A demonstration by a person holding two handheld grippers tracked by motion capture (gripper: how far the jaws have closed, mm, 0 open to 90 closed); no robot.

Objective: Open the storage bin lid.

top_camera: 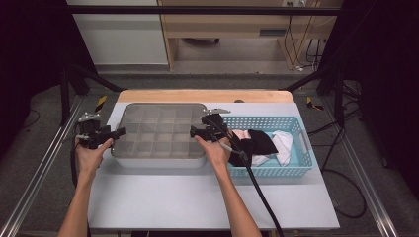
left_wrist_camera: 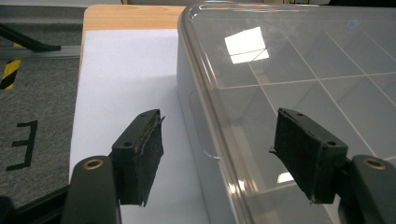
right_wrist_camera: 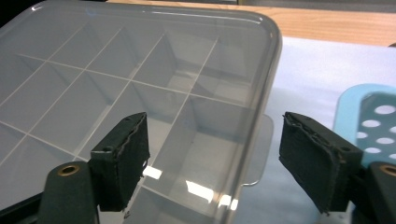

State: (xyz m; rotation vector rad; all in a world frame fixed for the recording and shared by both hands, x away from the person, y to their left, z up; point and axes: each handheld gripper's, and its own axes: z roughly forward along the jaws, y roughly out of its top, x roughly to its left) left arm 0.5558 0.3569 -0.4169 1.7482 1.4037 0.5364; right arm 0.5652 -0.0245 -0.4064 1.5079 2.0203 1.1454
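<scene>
A clear plastic box (top_camera: 158, 133) with a lid and a grid of several compartments sits mid-table. My left gripper (top_camera: 120, 132) is at its left edge, open; in the left gripper view the jaws of that gripper (left_wrist_camera: 217, 149) straddle the rim of the box (left_wrist_camera: 303, 70) without touching it. My right gripper (top_camera: 192, 132) is at the box's right edge, also open. In the right gripper view its pads (right_wrist_camera: 123, 158) stand apart on either side of the lid's rim (right_wrist_camera: 261, 107), one over the lid and one outside it.
A light blue perforated basket (top_camera: 269, 172) stands right of the box, with black and white cloth items (top_camera: 262, 143) inside; its corner (right_wrist_camera: 369, 107) lies close to my right gripper. The white table surface (top_camera: 197, 197) spreads in front. Metal frame rails run along both sides.
</scene>
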